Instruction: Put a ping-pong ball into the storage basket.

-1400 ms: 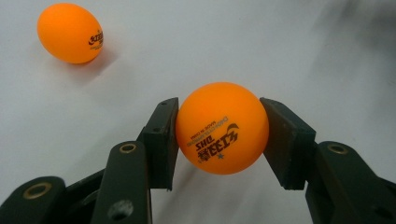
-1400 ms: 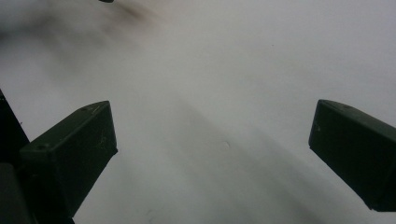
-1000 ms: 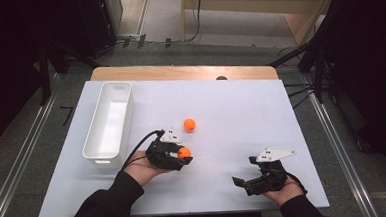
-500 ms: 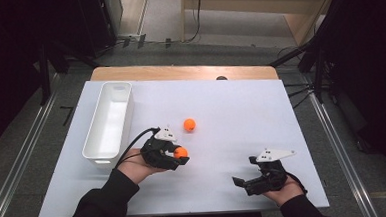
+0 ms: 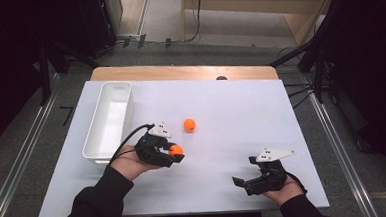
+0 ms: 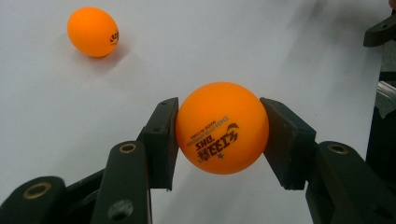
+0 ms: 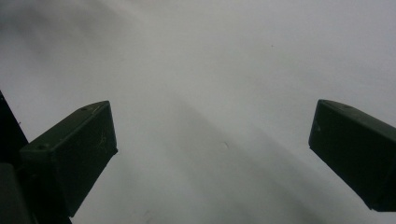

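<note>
My left gripper (image 5: 175, 153) hovers left of the table's middle, shut on an orange ping-pong ball (image 5: 175, 149). In the left gripper view both pads press the sides of the held ball (image 6: 219, 128), whose black print faces the camera. A second orange ball (image 5: 189, 124) lies loose on the white table just beyond it, seen at the upper left (image 6: 92, 31) in the left gripper view. Near the front right edge, my right gripper (image 5: 245, 182) is open, low over the table. Nothing but bare white surface lies between its jaws (image 7: 215, 140).
A long white tray (image 5: 93, 143) stands at the table's left side, just left of my left hand. The white table top (image 5: 231, 106) lies on a wooden table whose edge shows at the back. Dark stands and floor rails flank it.
My left gripper has drifted slightly left toward the tray, the ball still in its jaws. The right gripper and the loose ball have stayed put.
</note>
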